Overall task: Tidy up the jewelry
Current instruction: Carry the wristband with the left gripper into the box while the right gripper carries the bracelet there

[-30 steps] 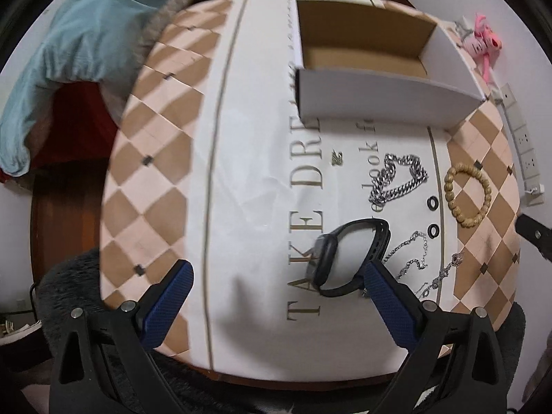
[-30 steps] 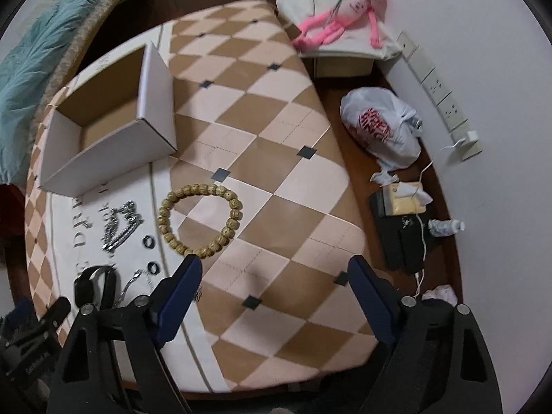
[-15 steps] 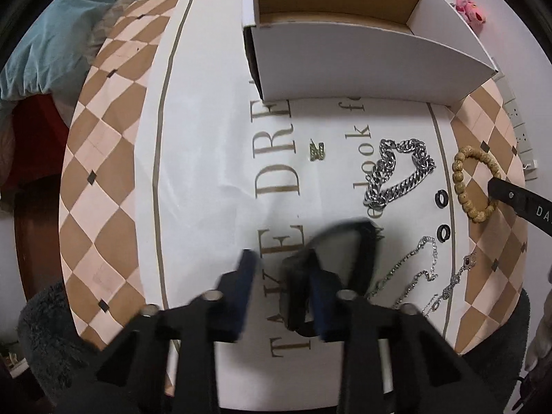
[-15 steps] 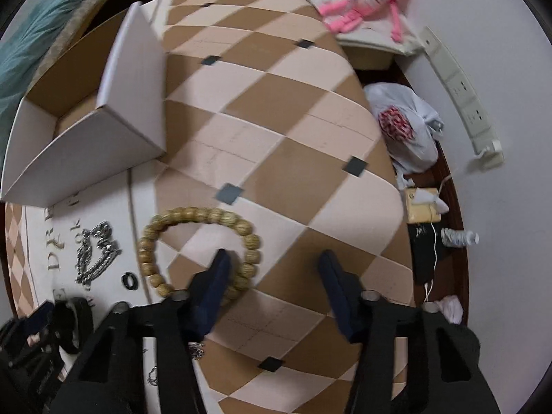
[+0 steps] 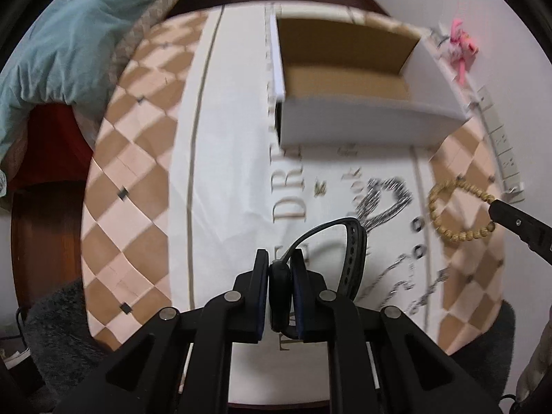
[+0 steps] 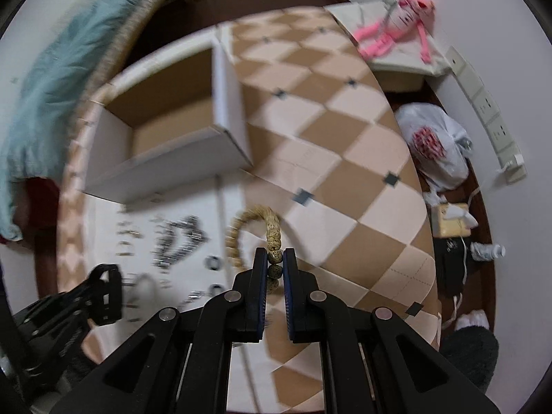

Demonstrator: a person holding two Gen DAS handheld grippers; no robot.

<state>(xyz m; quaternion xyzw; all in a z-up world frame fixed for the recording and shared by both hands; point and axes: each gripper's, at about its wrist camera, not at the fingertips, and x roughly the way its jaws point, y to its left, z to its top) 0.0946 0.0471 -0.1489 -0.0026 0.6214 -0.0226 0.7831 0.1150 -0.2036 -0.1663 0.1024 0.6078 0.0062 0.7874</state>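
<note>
My left gripper (image 5: 279, 258) points down at the checked tablecloth (image 5: 131, 172), its jaws closing with the body of a black watch (image 5: 357, 245) pressed between the pads; the strap loops up to the right. My right gripper (image 6: 276, 255) is shut on a wooden bead bracelet (image 6: 272, 227), which arcs up and left from the pads. The same bracelet (image 5: 436, 214) shows at the right of the left wrist view. An open white cardboard box (image 5: 362, 127) with nothing in it stands behind. A thick silver chain (image 5: 386, 200), small black rings (image 5: 417, 226) and thin necklaces (image 5: 414, 286) lie on the cloth.
A teal blanket (image 5: 69, 34) hangs at the table's left. On the right are a pink plush toy (image 6: 396, 17), a white plastic bag (image 6: 431, 148), floor clutter and a wall power strip (image 6: 490, 120). The table's edge runs close below both grippers.
Both grippers went from wide open to shut, the left on the watch and the right on the bead bracelet. Both have pulled up, and each piece has lifted with them.
</note>
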